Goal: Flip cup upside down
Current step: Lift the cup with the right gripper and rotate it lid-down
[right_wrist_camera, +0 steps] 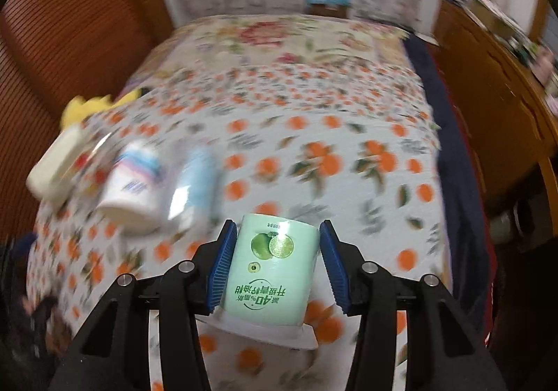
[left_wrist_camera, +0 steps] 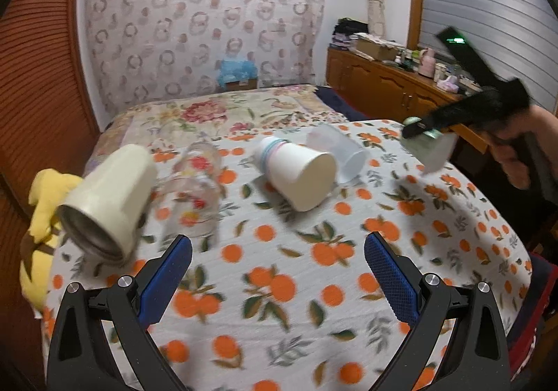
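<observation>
My right gripper is shut on a pale green yogurt cup with a lime picture, held above the orange-print cloth with its wide rim toward the camera. In the left wrist view this gripper and the cup hang in the air at the right. My left gripper is open and empty above the cloth. Several cups lie on their sides: a cream metal-lined cup, a clear glass mug, a white paper cup and a clear plastic cup.
The table with the orange-print cloth stands against a bed with a floral cover. A yellow plush toy lies at the left edge. A wooden dresser with clutter is at the right, a wooden headboard at the left.
</observation>
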Tool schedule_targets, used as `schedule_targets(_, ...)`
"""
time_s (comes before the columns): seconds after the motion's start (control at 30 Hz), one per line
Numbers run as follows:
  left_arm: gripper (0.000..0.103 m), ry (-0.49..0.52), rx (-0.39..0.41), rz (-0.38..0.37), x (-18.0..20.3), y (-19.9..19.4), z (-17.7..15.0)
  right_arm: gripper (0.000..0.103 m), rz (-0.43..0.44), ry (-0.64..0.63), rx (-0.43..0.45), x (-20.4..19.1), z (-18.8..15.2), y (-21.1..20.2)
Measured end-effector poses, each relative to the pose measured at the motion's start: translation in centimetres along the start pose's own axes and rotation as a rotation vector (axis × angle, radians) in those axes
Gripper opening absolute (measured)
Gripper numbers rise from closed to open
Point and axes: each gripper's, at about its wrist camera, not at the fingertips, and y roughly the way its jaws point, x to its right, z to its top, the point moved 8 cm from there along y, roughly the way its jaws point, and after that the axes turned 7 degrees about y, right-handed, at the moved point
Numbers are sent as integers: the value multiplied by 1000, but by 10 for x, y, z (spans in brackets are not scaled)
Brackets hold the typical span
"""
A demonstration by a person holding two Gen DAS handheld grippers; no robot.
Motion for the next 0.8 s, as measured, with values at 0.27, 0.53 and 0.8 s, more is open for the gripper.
schedule_targets(0.27,96,-14,-19,55,-32,-19,-15,52,126,-151,-28,-95,-62,-11)
schedule_targets(0.53,96,-1,-42,83,-43,-35,-31,52,208,-228,-83,-159,-109,3)
schedule_targets(0.8,96,-29,-65,85,-57,-34,-41,53,193,-241,-109,-170,-118,20)
